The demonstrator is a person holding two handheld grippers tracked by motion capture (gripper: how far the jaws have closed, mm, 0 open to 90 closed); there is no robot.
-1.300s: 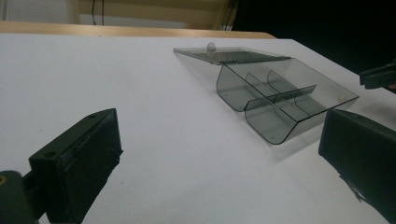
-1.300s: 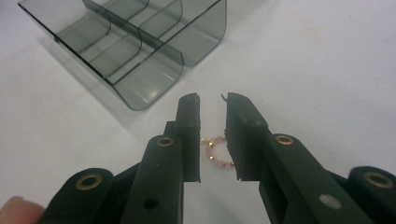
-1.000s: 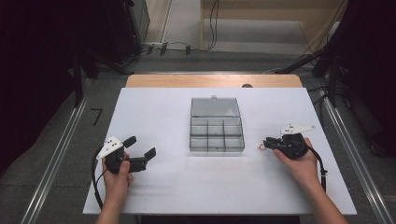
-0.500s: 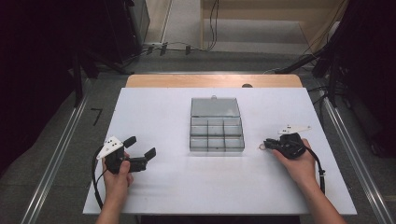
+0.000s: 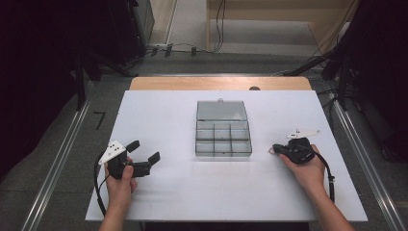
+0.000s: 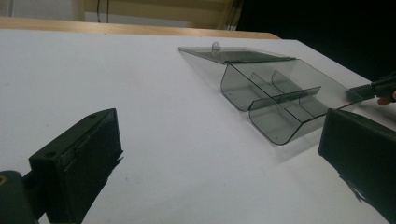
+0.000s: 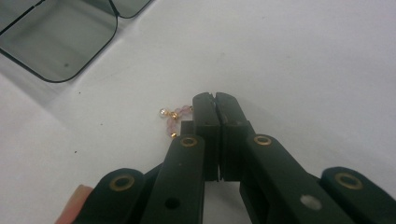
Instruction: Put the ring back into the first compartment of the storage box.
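A small trinket of pink beads and gold links (image 7: 172, 119) lies on the white table (image 5: 183, 192), right of the clear compartment box (image 5: 223, 139). My right gripper (image 5: 275, 150) is shut, its jaws just closed together. The strand runs in under the left jaw (image 7: 215, 100), so its pinched end is hidden. A speck of the trinket (image 5: 271, 151) shows at the tip in the high view. My left gripper (image 5: 143, 150) rests at the table's left front, open and holding nothing (image 6: 217, 158). It points toward the box (image 6: 275, 93).
The box's lid (image 5: 222, 110) lies flat open behind its several compartments, and a box corner (image 7: 56, 42) is close to the right gripper. A wooden strip (image 5: 219, 83) edges the table's far side. Cables (image 5: 192, 48) cross the floor beyond it.
The right gripper's jaws have drawn together at the trinket. Both hands have stayed where they were, and the left gripper looks the same.
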